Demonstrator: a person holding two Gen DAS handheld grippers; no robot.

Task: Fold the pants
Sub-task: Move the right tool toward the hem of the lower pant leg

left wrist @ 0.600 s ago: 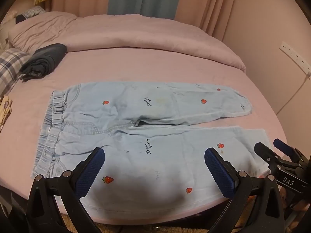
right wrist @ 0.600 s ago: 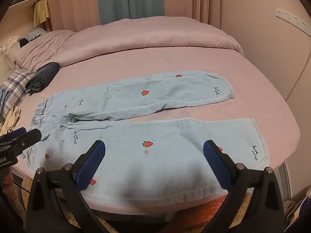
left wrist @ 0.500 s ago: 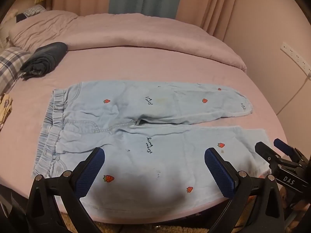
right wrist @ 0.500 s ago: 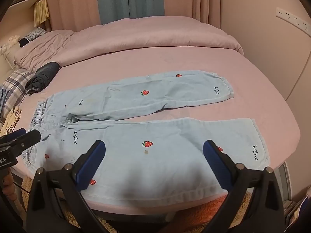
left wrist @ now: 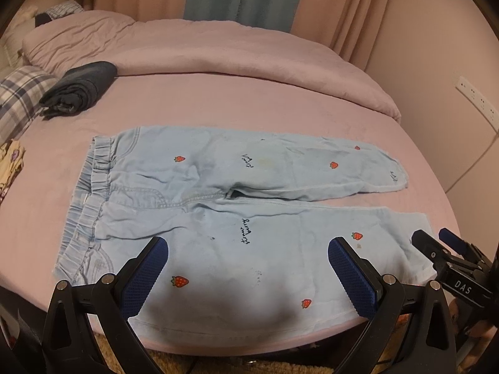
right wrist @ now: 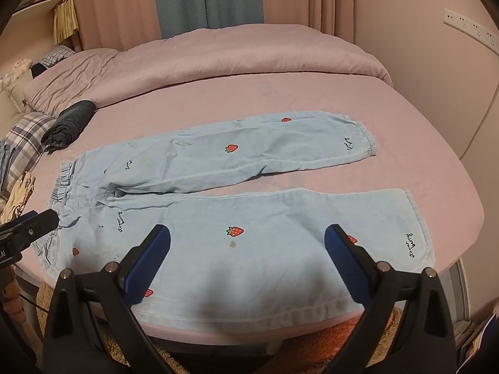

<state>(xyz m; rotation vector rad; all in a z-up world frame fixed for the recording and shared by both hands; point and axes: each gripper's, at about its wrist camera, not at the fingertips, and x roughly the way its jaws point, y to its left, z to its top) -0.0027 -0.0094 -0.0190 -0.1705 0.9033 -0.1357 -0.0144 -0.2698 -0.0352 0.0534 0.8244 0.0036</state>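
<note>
Light blue pants [left wrist: 218, 218] [right wrist: 249, 218] with red strawberry prints lie flat on the pink bed, waistband to the left and both legs running to the right. My left gripper [left wrist: 248, 249] hovers open above the near leg close to the waistband side, nothing between its blue pads. My right gripper [right wrist: 248, 237] hangs open over the near leg toward its cuff, also empty. Each gripper shows at the edge of the other's view: the right gripper [left wrist: 443, 249] at right, the left gripper [right wrist: 28, 227] at left.
A folded dark garment [left wrist: 78, 88] lies at the far left of the bed [left wrist: 249, 99]. A plaid cloth [left wrist: 18, 93] and a patterned cloth [left wrist: 11, 162] sit at the left edge. A bunched pink duvet [left wrist: 218, 53] covers the back. The wall with sockets [left wrist: 474, 99] stands right.
Both views have shifted only slightly; the pants lie as before and both grippers stay open and empty.
</note>
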